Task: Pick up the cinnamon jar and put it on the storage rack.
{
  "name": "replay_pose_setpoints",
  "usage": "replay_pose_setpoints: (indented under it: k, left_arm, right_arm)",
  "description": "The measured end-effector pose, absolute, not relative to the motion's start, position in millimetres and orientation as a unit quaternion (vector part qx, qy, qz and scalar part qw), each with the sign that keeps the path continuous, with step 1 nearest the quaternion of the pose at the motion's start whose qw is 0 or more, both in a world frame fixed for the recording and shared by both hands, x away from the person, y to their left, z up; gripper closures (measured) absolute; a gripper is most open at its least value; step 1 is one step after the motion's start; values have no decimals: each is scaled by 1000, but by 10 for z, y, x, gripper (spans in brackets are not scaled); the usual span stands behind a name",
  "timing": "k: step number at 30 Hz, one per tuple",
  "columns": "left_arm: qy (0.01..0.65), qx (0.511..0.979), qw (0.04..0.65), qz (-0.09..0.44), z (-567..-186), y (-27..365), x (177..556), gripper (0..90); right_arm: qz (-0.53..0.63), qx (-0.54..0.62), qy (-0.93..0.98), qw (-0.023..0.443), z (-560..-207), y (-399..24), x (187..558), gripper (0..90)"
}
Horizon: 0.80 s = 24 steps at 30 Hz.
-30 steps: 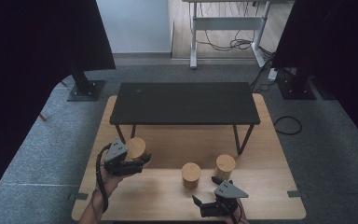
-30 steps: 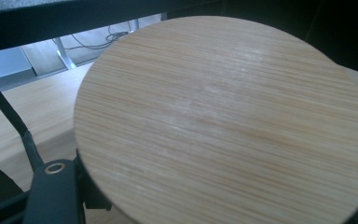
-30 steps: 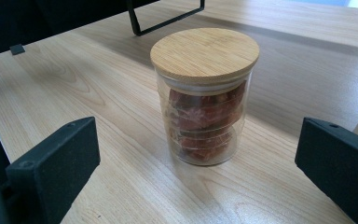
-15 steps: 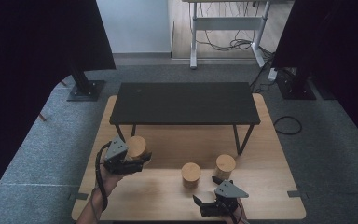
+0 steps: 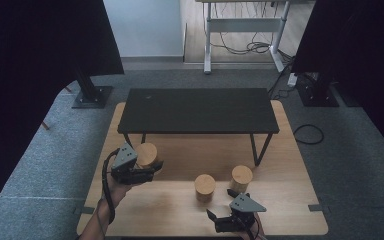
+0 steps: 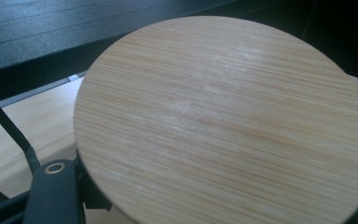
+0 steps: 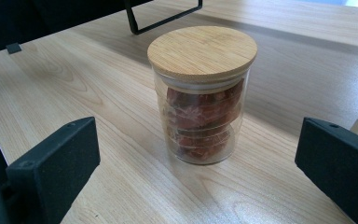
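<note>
Three glass jars with round bamboo lids stand on the pale wooden worktop (image 5: 285, 150) in front of us, on the near side of a low black table (image 5: 197, 110) that sits on the worktop's far half.

Our left tongs (image 5: 152, 167) are pinching the left jar (image 5: 146, 154), which sits at the left, just near of the black table's left leg. In the left gripper view its lid (image 6: 223, 126) fills most of the frame, with one black jaw showing at the lower left against the jar's side. We cannot tell from the high view whether this jar rests on the wood or hangs just clear of it.

Our right tongs (image 5: 220, 205) are at the near edge, toward the right, with the jaws spread wide and nothing between the pads. The middle jar (image 5: 205, 186) stands just beyond them, upright with its lid on. In the right gripper view we see that same jar (image 7: 201, 93) centred between the two black jaws and apart from both; reddish-brown pieces are stacked inside the clear glass.

The right jar (image 5: 241, 178) stands just to the right of the middle one and slightly farther from us, near the black table's right leg, lid on as well. We see grey carpet (image 5: 50, 165) around the worktop.
</note>
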<state>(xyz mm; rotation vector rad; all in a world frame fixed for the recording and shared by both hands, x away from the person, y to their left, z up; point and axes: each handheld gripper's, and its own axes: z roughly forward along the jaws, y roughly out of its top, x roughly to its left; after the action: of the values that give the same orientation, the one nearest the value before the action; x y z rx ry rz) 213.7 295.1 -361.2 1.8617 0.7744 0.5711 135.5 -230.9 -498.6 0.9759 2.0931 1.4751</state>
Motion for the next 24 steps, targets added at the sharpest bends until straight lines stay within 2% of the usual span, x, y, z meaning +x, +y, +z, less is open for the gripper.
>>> replay_pose_setpoints:
  k: [24]
  left_arm:
    - [313,774,493,244,-3484,2909,2145,254]
  right_arm:
    - [526,348,749,200,-4986,-2298,1353,0]
